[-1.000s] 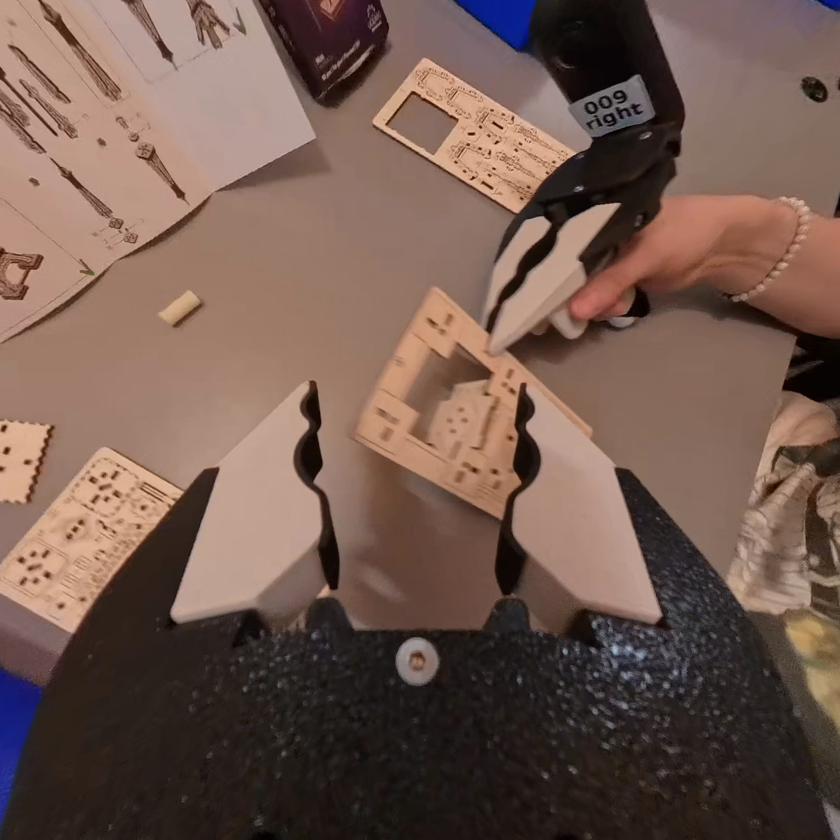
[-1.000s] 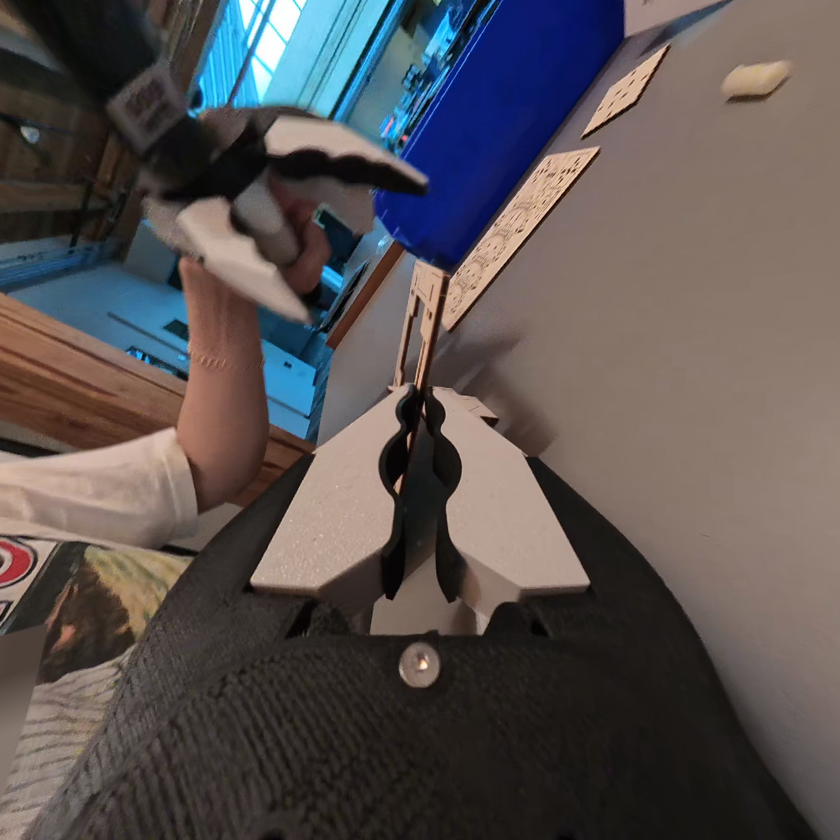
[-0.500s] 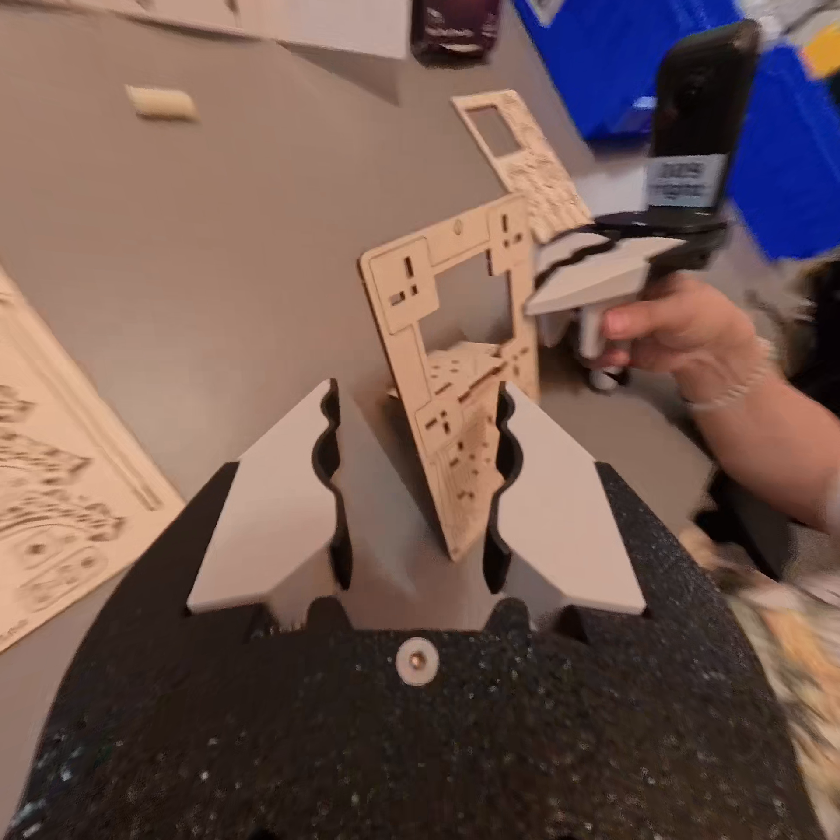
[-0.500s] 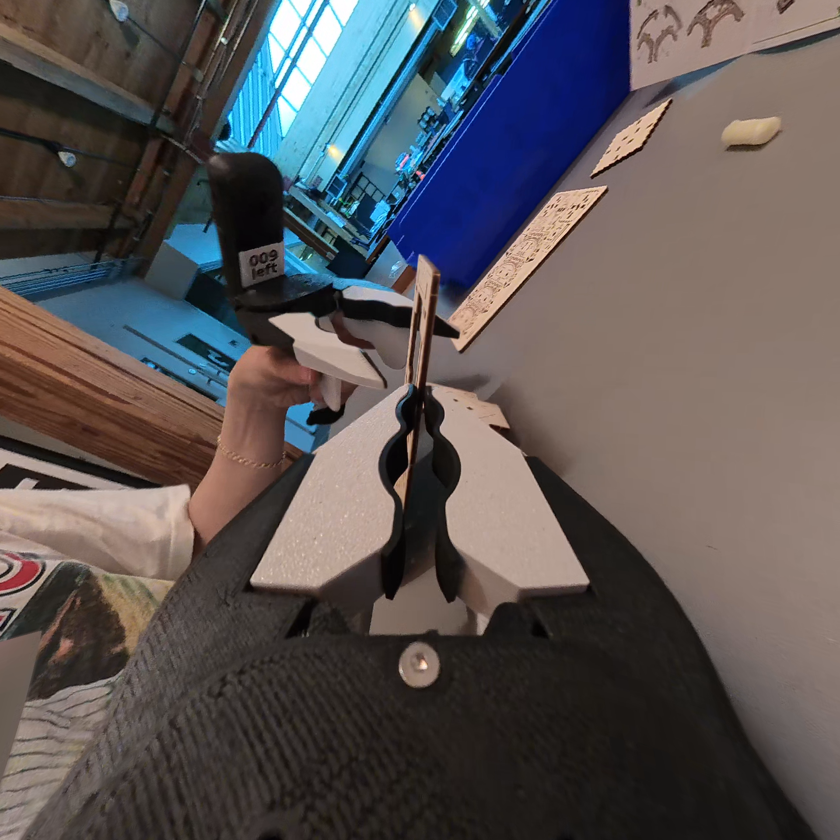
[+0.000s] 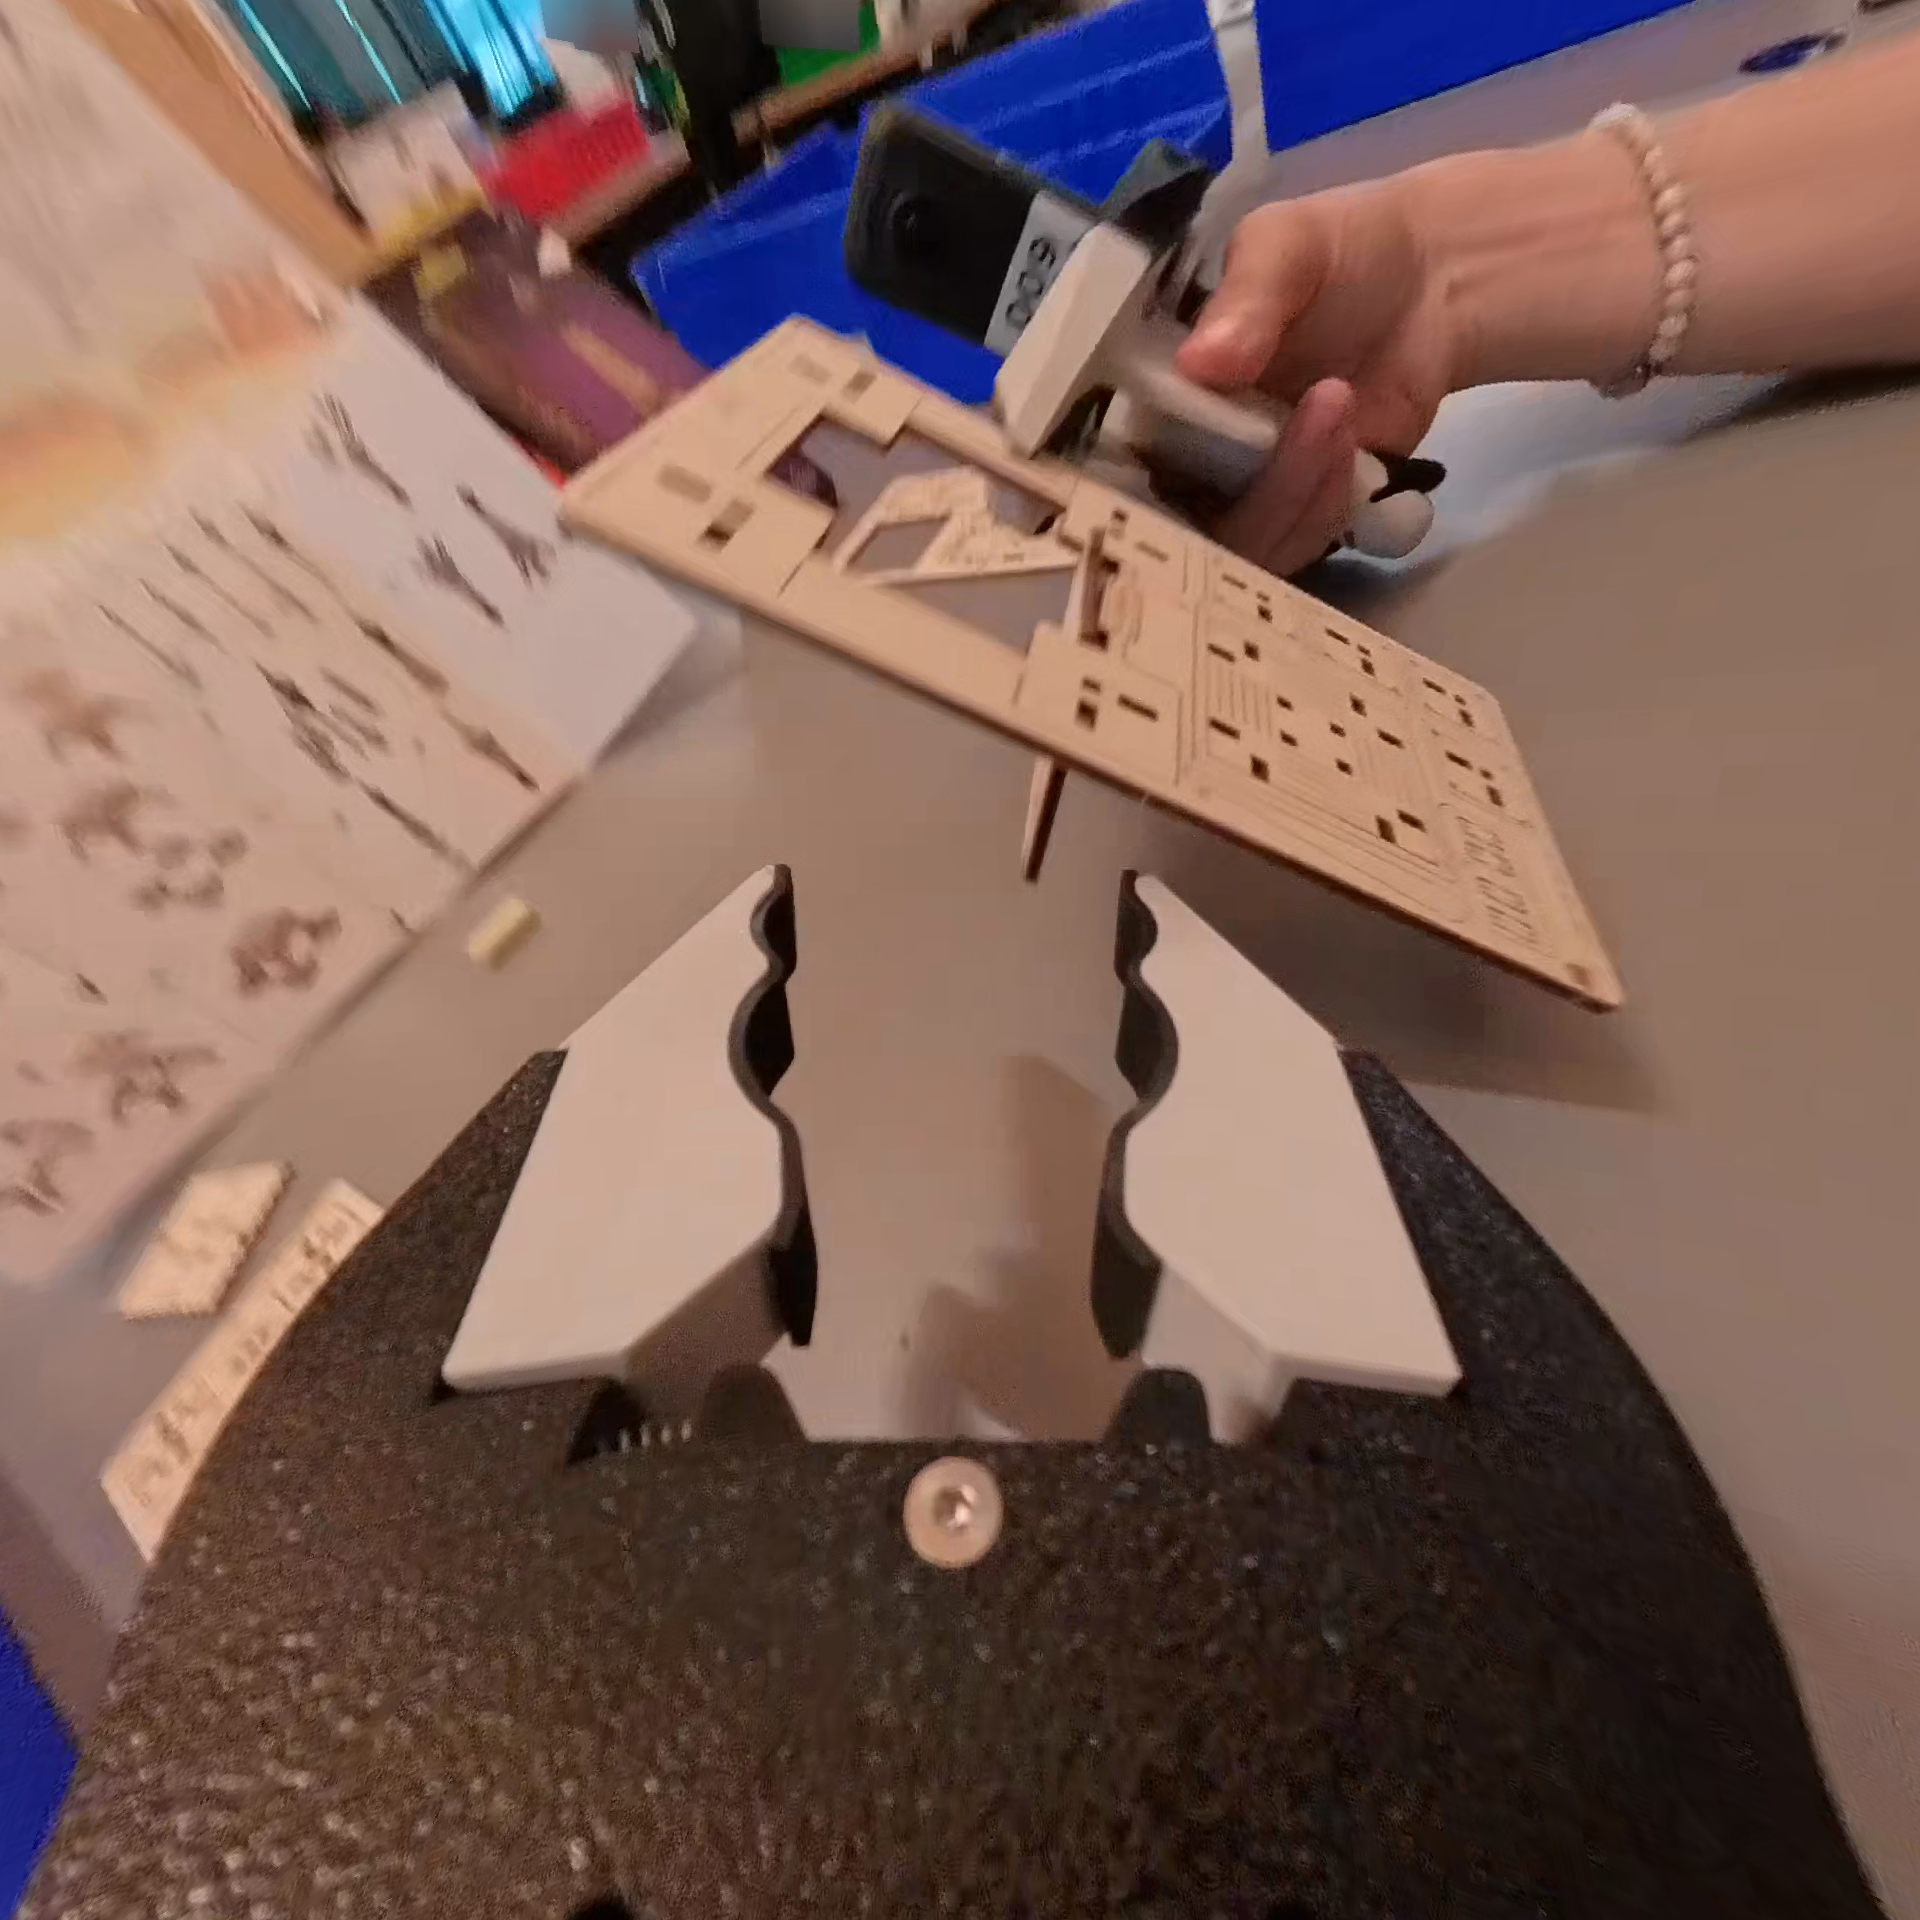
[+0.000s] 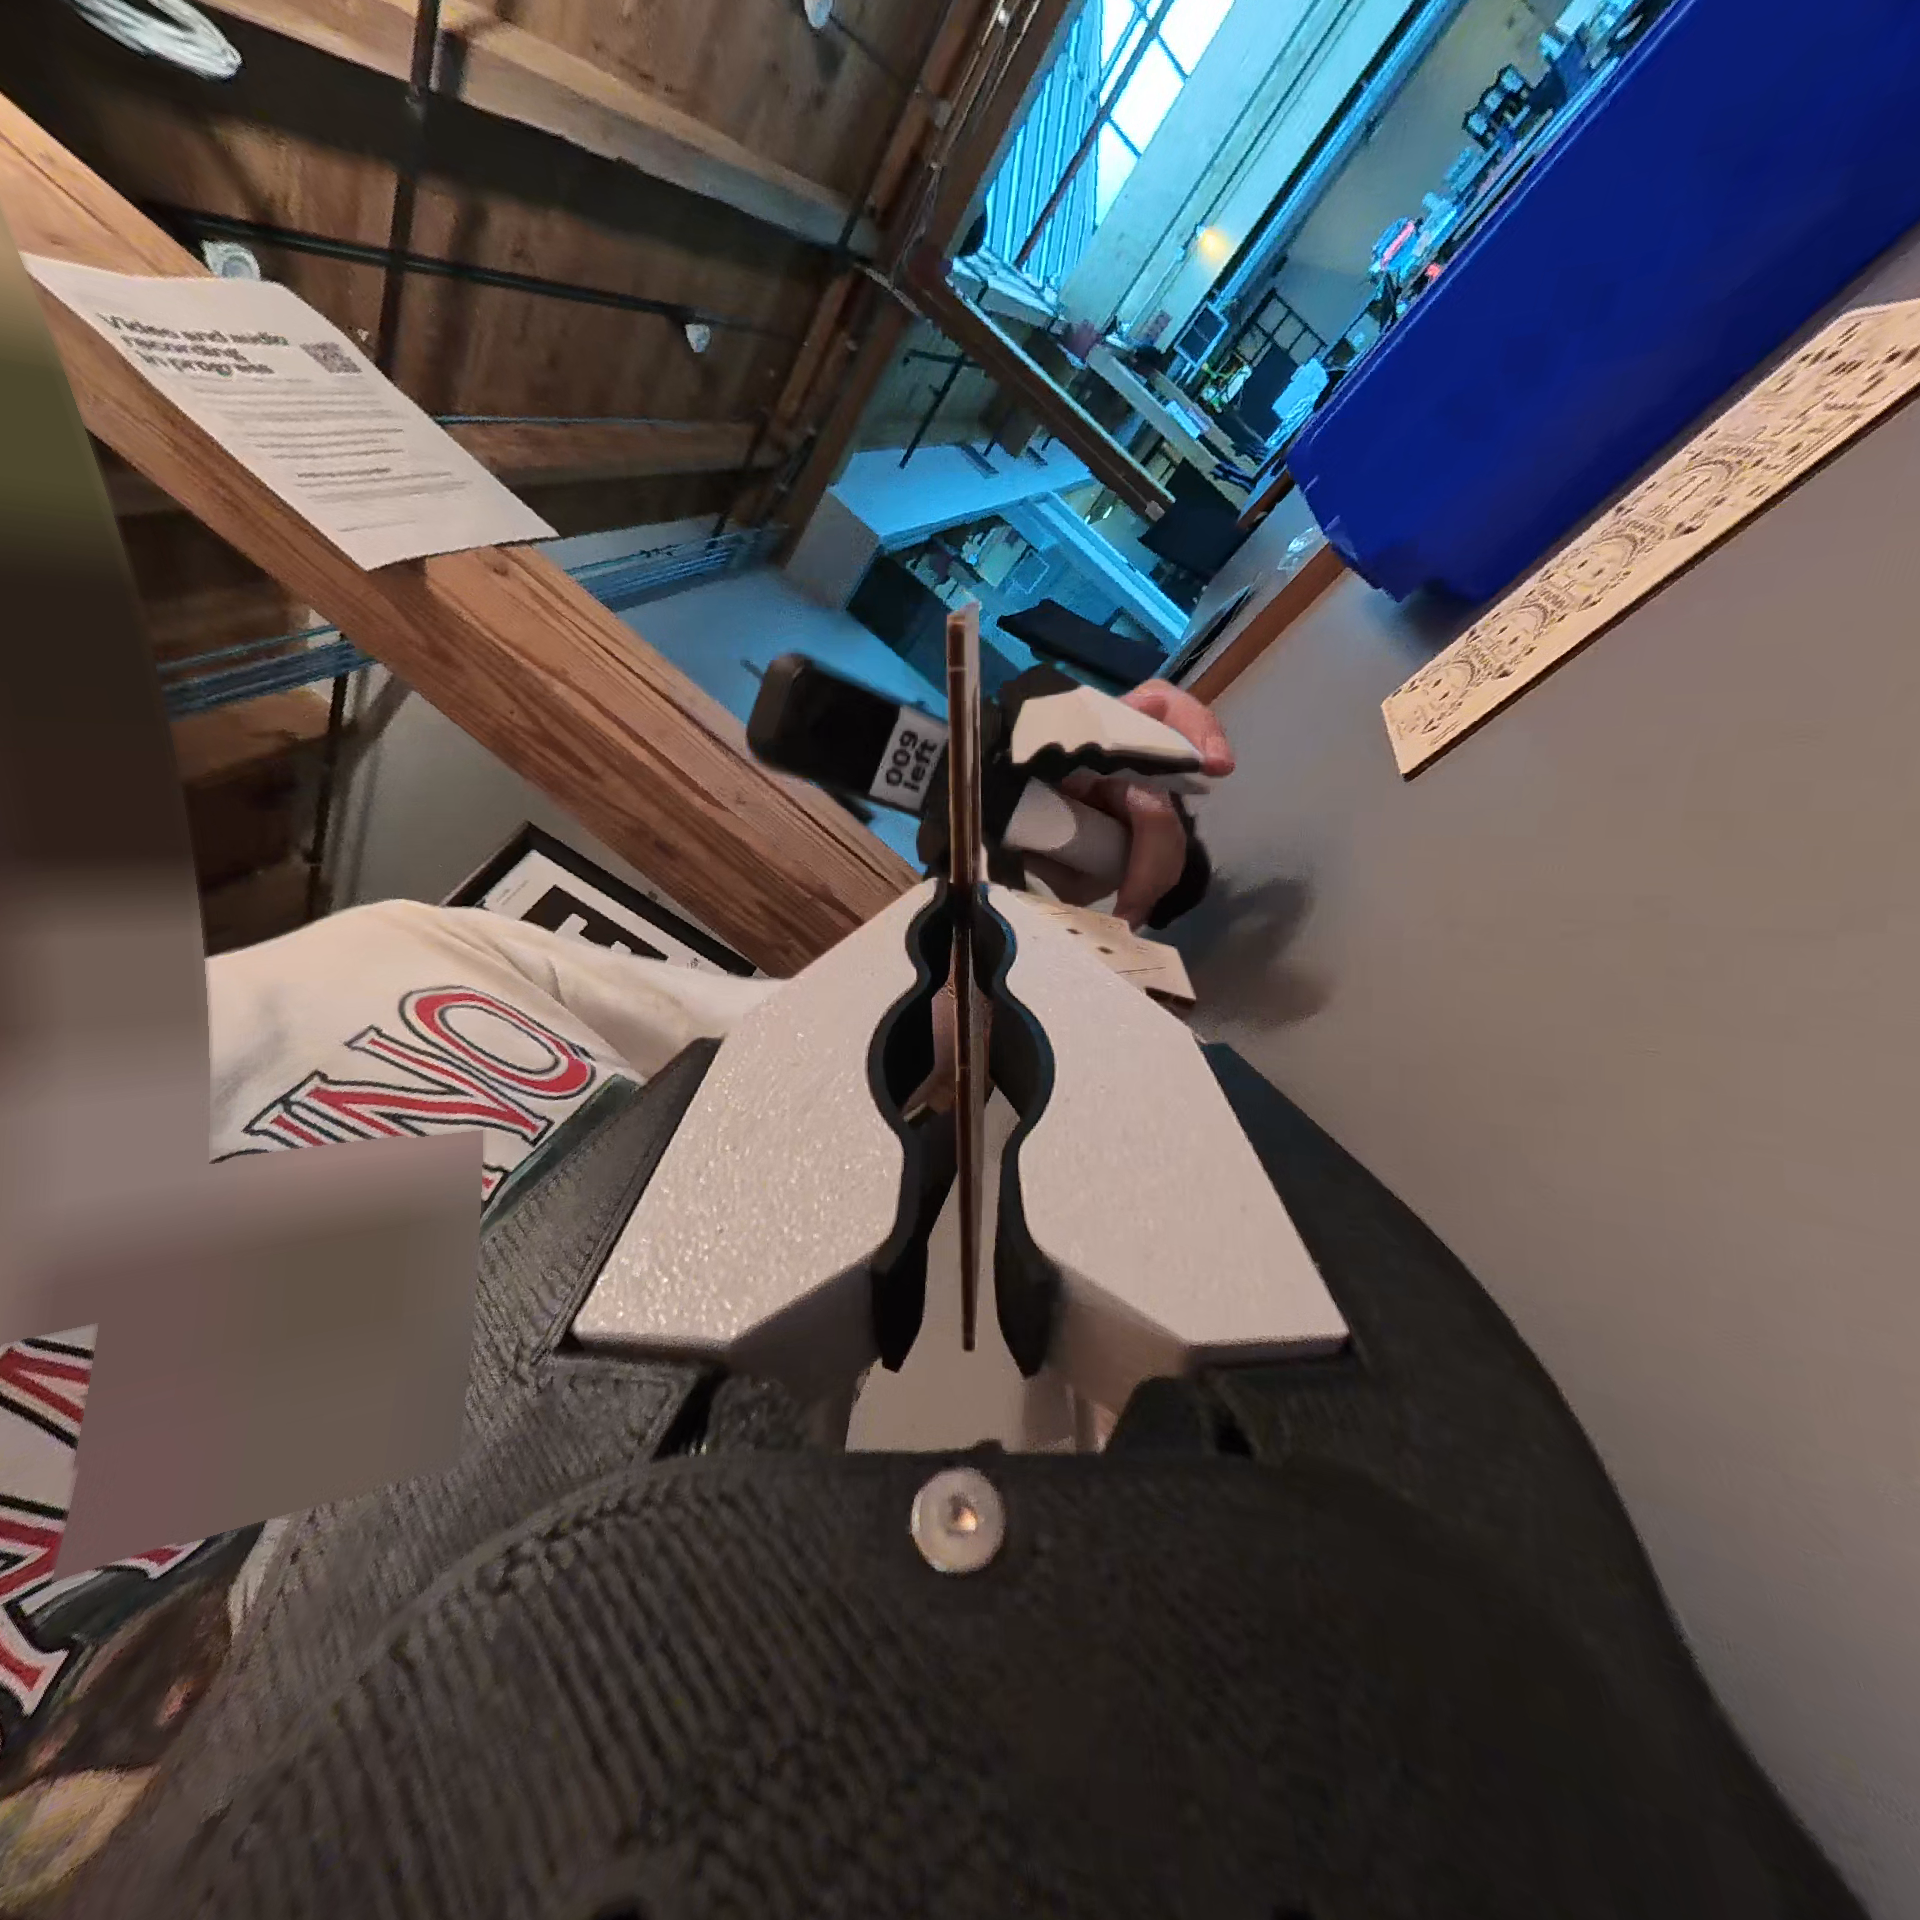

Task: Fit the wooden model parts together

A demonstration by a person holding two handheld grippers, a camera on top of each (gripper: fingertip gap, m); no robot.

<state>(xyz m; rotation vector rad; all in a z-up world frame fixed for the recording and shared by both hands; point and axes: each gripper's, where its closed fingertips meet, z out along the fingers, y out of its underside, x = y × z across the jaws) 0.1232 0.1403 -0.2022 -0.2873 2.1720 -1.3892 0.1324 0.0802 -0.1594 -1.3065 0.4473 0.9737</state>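
The right gripper is clamped on the sheet, a thin pale wooden panel of laser-cut parts with a rectangular cut-out, held clear of the table. The left gripper is spread wide and empty; the sheet hangs just beyond its fingertips.

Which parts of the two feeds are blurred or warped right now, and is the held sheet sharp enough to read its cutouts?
Left wrist view: instruction sheets and background smear with motion blur; the wooden sheet and left gripper stay sharp, cutouts legible. Right wrist view: fisheye tilt, the wooden sheet edge-on in the right gripper, no cutouts visible.
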